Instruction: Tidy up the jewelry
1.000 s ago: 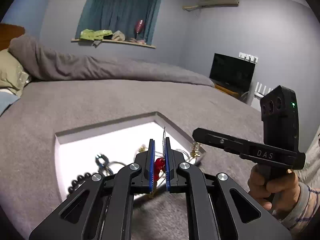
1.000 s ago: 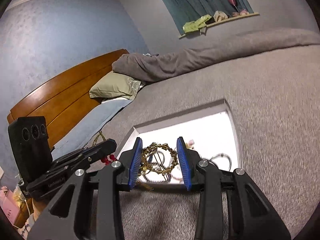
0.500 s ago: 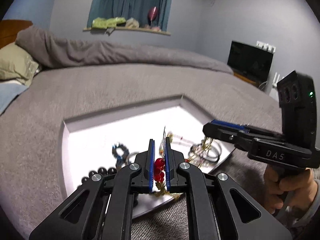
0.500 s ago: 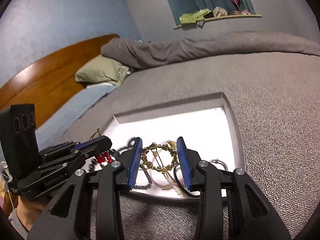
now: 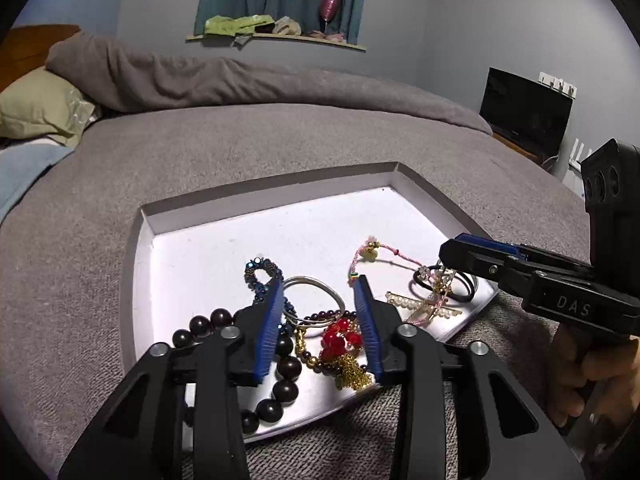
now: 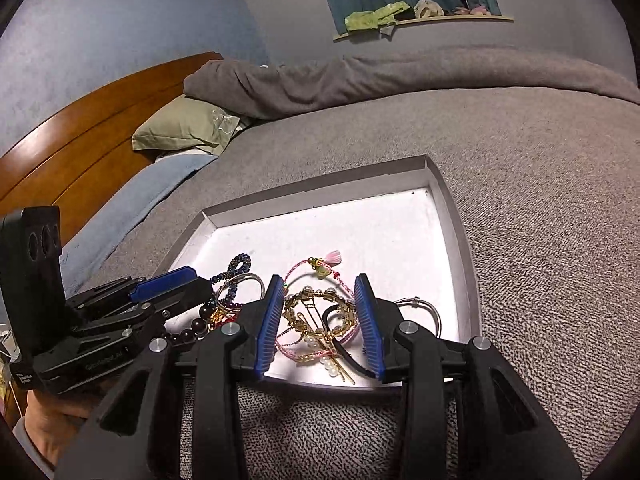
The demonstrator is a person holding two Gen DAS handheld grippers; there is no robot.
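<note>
A shallow white tray (image 5: 136,264) lay on a grey bed (image 5: 280,140). Its far half was bare, leaving open room to reach in from above. The near half was crowded: dark beads (image 5: 286,368), silver bangles (image 5: 320,292), a red and gold chain (image 5: 340,344), and a pearl hair clip (image 6: 320,328). The left hand-held gripper (image 5: 320,328) and right hand-held gripper (image 6: 320,320) hung with fingers parted over that clutter, near each other.

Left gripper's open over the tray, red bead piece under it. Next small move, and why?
Probably lift the left gripper straight up and away: it is open, and the red bead and gold chain piece lies in the white tray between its fingers, so dragging sideways may snag it.
</note>
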